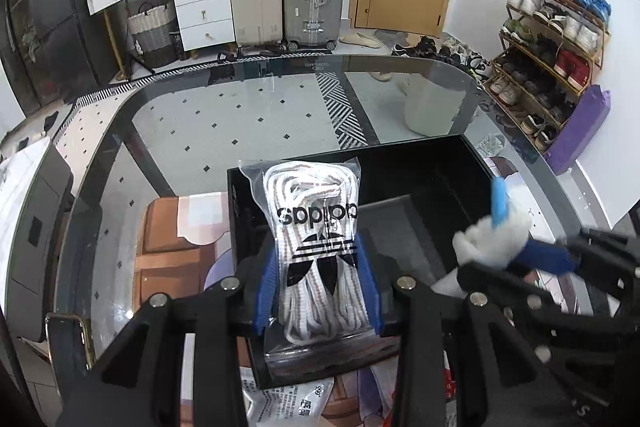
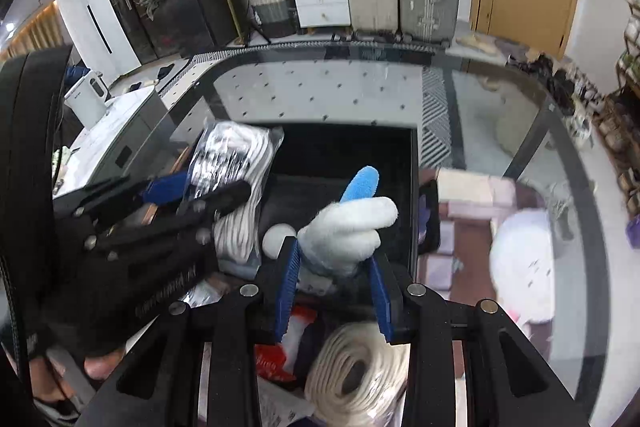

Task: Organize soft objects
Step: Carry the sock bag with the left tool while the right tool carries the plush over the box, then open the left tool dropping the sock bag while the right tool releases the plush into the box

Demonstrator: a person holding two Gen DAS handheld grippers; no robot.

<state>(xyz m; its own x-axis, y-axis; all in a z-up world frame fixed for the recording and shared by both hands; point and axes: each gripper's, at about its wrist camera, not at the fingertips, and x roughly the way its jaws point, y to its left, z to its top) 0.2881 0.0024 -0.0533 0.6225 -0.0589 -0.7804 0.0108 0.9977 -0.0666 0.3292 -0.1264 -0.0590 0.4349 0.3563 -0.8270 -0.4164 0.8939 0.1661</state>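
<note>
Both tools carry loads over the black box at frame centre: the left gripper clamps the bagged white laces, and the right gripper pinches the white-and-blue plush toy. The box looks nearly bare inside, and a coil of cream rope and small packets wait at the lower edge of the right view, so I judge most of the sorting is left.
</note>
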